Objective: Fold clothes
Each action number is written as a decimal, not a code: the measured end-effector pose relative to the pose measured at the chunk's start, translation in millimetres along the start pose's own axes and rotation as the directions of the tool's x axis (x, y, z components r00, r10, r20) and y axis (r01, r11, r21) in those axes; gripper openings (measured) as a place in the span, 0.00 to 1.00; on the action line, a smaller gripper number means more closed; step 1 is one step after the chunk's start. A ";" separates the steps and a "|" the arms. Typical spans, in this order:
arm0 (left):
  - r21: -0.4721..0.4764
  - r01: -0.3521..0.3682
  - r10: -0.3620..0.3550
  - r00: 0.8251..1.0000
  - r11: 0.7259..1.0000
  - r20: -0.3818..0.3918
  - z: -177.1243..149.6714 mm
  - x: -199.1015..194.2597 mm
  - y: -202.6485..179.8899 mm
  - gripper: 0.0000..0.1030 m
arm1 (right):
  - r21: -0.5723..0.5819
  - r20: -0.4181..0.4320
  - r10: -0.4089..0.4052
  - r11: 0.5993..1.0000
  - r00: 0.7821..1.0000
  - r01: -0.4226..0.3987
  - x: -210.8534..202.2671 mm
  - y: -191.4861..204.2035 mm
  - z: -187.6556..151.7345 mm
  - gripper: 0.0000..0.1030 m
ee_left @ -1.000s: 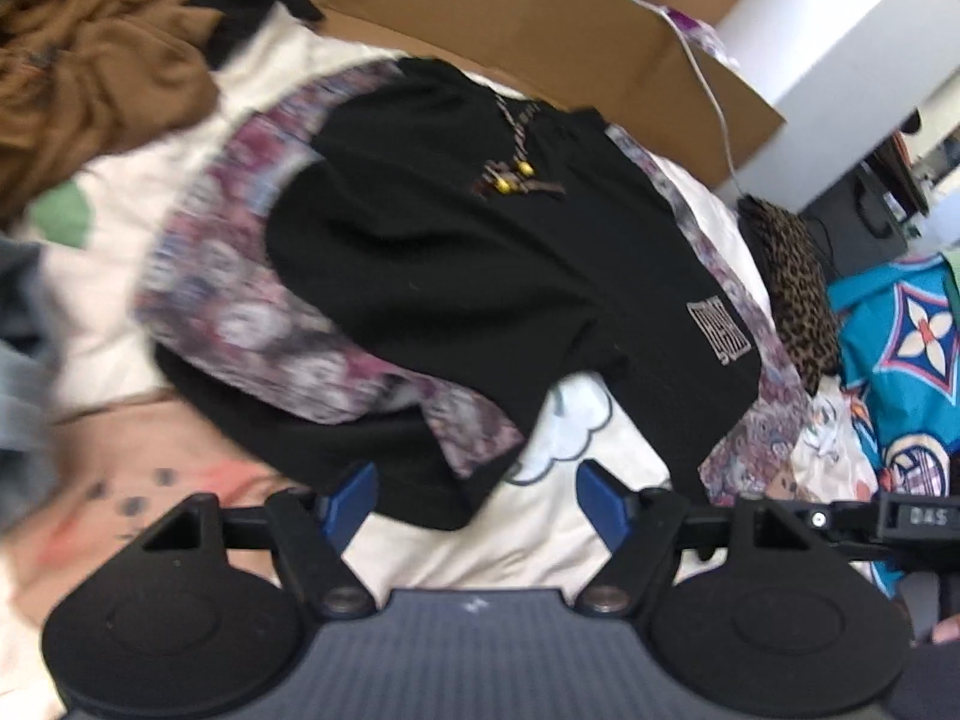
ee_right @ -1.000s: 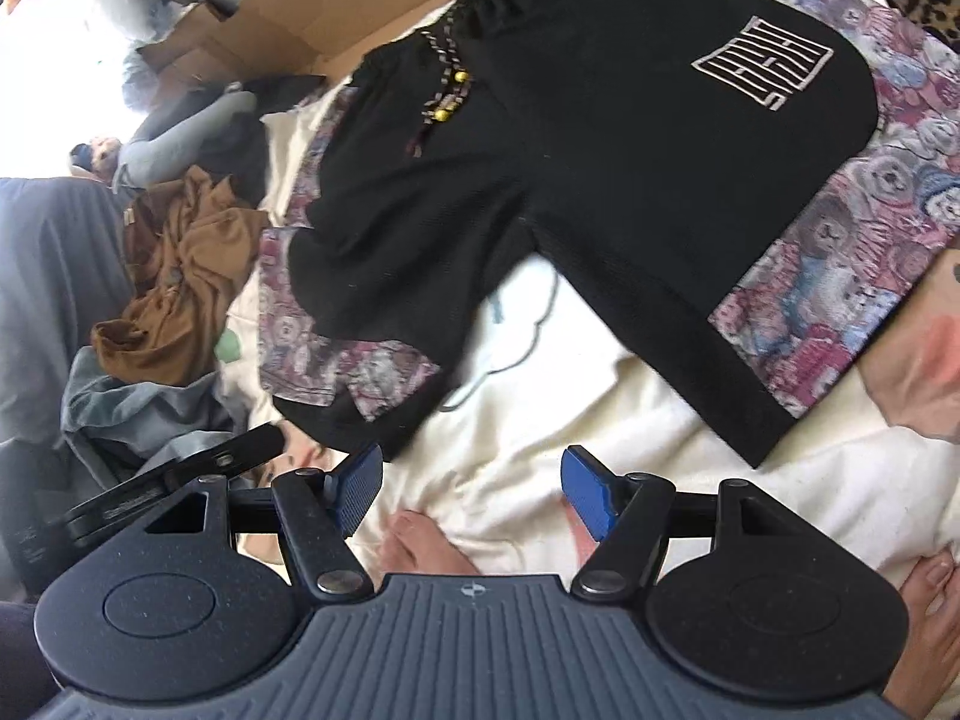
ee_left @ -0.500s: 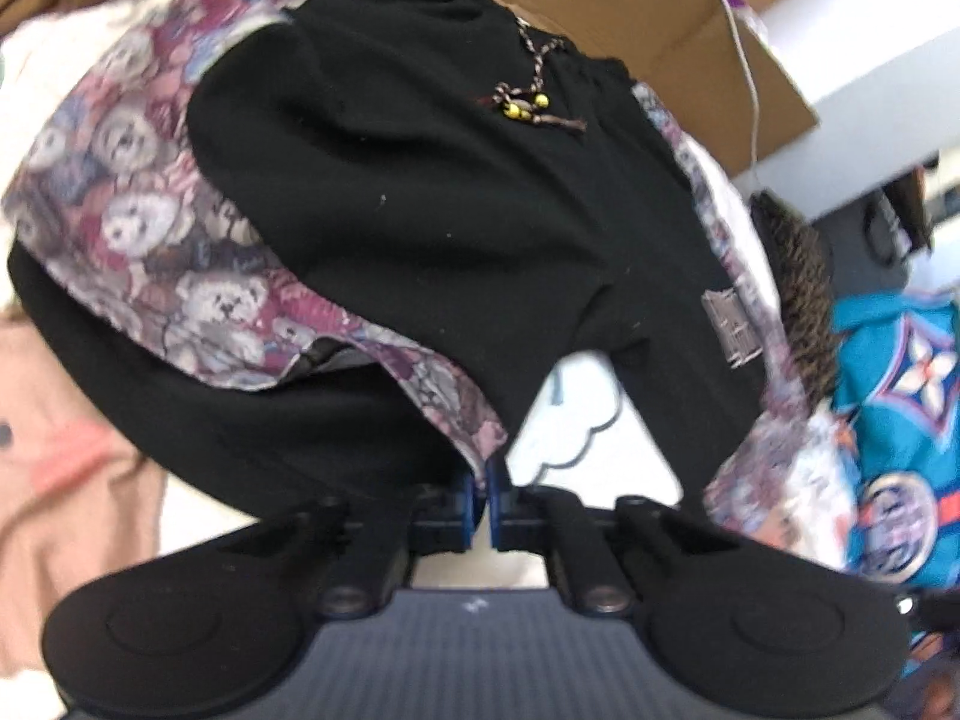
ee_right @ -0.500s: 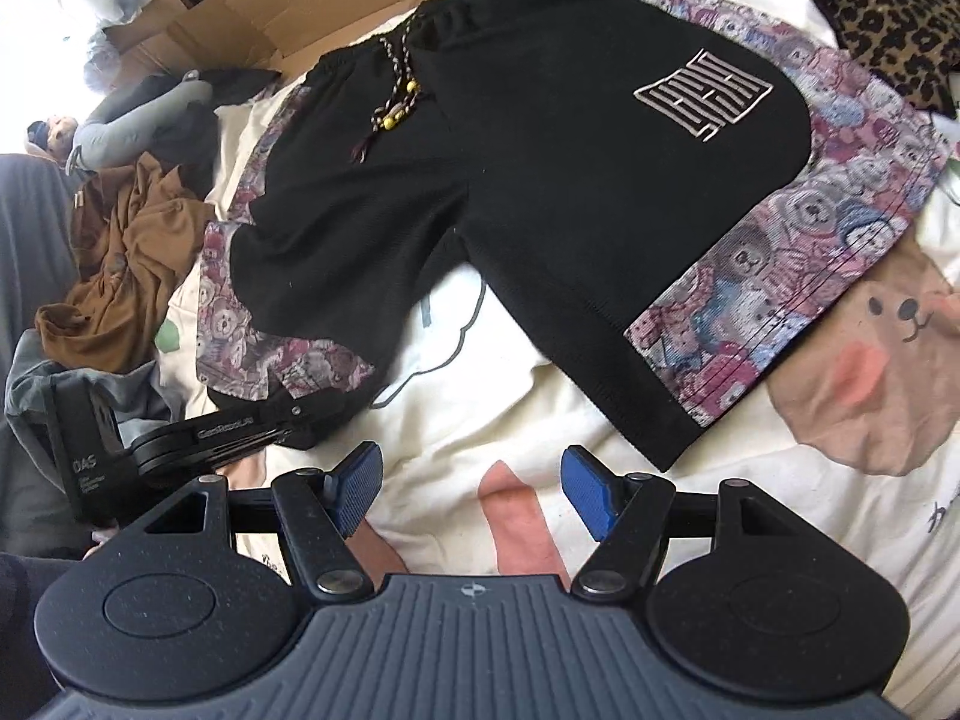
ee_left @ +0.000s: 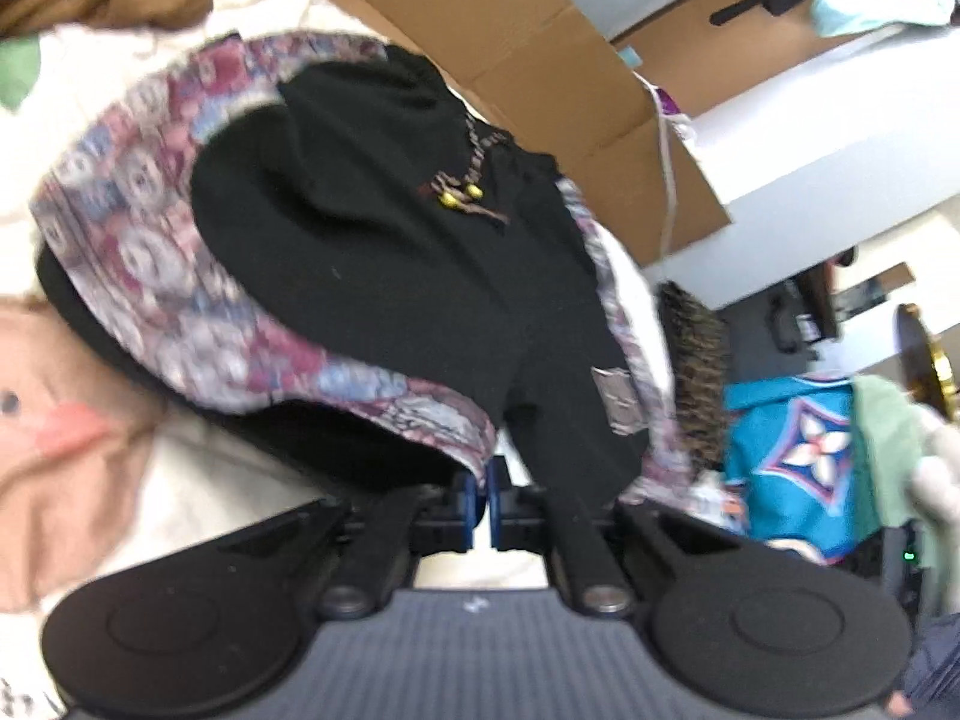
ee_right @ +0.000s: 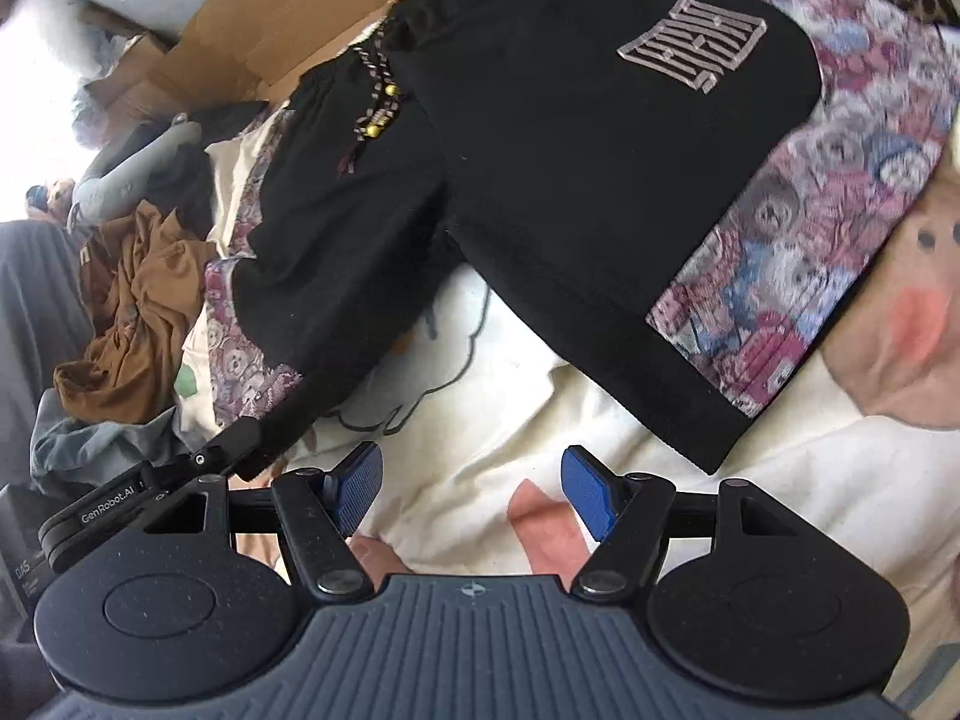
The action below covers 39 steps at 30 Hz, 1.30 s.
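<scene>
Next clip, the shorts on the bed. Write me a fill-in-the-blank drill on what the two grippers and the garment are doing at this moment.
1. The left gripper is ____ on the hem of the black shorts with bear-print side panels.
2. The right gripper hangs ____ above the cream cartoon-print bedsheet.
3. The drawstring with ____ beads lies at the shorts' waistband.

Missing words: shut; open; yellow

Matt black knit cloth forms the body of the shorts (ee_right: 540,168), edged with woven bear-print panels (ee_right: 810,228) and a braided drawcord carrying glossy yellow beads (ee_right: 378,120). They lie on a soft, creased cream bedsheet (ee_right: 540,420). Behind stands plain brown corrugated cardboard (ee_left: 540,48). The right gripper (ee_right: 471,495) shows matt black plastic with ribbed blue rubbery pads (ee_right: 585,501) and dull metal pivot screws (ee_right: 345,582). A crumpled brown garment (ee_right: 138,300) looks like soft cloth.
</scene>
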<state>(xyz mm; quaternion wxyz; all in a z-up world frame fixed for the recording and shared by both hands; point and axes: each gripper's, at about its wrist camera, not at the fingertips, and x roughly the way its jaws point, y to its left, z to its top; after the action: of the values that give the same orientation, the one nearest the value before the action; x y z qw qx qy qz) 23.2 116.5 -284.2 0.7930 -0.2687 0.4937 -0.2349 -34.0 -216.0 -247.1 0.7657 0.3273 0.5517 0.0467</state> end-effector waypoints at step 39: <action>-0.043 0.109 -0.116 0.968 0.993 -0.221 -21.7 16.3 -10.9 0.04 | 0.176 -0.029 0.229 0.959 0.973 -0.221 38.7 -10.0 -1.0 0.67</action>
<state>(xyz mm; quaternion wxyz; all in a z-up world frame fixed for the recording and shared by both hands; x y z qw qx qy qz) 8.9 93.7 -295.7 0.7138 -0.2803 0.5671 -0.3006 -22.8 -206.6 -284.3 0.7108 0.4512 0.5313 0.0938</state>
